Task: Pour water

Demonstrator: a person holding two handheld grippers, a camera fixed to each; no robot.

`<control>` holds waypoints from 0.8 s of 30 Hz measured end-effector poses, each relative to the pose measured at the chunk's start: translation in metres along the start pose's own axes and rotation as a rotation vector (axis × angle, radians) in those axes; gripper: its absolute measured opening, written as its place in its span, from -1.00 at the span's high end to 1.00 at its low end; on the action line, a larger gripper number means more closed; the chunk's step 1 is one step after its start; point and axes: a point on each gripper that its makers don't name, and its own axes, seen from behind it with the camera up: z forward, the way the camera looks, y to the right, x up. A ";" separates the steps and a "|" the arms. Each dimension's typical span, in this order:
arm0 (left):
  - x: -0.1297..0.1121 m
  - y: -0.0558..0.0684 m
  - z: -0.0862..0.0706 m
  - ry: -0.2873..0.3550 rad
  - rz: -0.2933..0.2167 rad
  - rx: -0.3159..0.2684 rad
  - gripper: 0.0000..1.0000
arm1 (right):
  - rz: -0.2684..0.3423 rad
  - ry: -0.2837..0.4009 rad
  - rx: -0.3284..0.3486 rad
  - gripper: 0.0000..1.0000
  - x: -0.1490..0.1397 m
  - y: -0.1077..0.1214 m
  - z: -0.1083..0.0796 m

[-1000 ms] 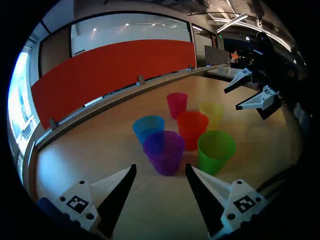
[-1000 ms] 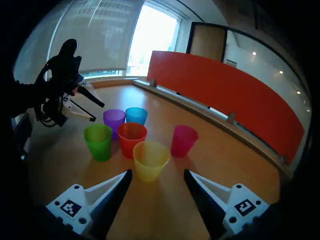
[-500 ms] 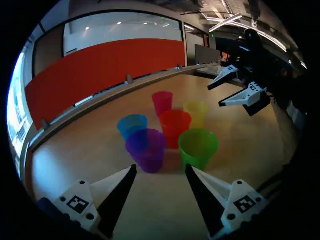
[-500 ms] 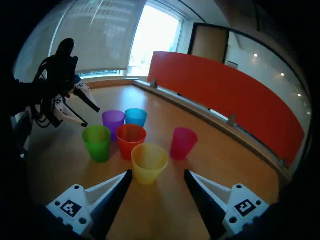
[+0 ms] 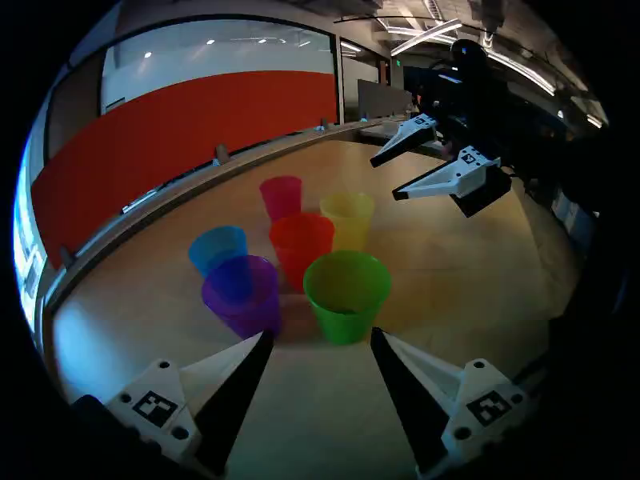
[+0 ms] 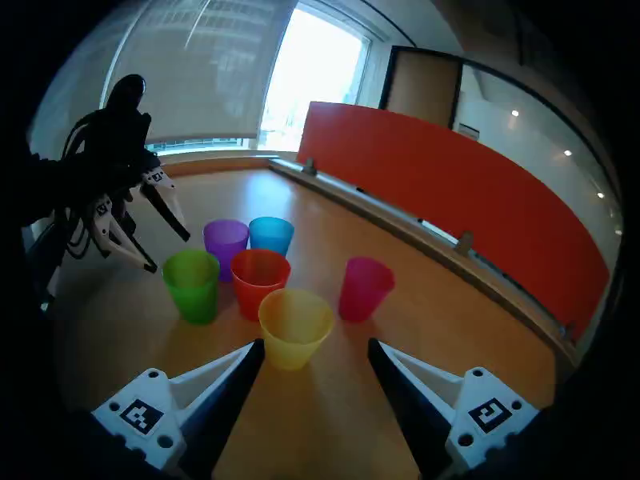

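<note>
Several plastic cups stand close together on a wooden table [image 5: 480, 264]. In the left gripper view the green cup [image 5: 346, 294] is nearest, just ahead of my open left gripper [image 5: 318, 346], with the purple cup [image 5: 242, 294] to its left, then blue [image 5: 218, 249], orange [image 5: 302, 246], yellow [image 5: 347, 218] and pink [image 5: 282, 196] cups behind. The right gripper [image 5: 392, 176] hangs open beyond them. In the right gripper view the yellow cup [image 6: 295, 326] sits just ahead of my open right gripper [image 6: 314, 350]; the left gripper [image 6: 164, 240], held by a dark-sleeved hand, hovers beside the green cup [image 6: 191, 284].
A red partition panel [image 6: 448, 192] runs along the table's far edge, with a raised rail [image 5: 200, 172] in front of it. A bright window [image 6: 316, 88] lies behind. Bare tabletop [image 6: 448, 320] extends to the right of the cups.
My left gripper has swung right, so the green cup now sits ahead of it instead of the purple one. In the right gripper view the left gripper has dropped closer to the green cup.
</note>
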 end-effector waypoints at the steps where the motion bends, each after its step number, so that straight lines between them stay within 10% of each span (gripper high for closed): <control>1: 0.000 0.002 0.001 -0.001 0.000 -0.004 -0.81 | -0.001 0.000 0.002 -1.00 0.000 0.000 0.000; 24: 0.009 0.023 0.023 0.022 -0.033 -0.040 -0.81 | -0.019 -0.002 0.006 -1.00 0.002 0.005 0.000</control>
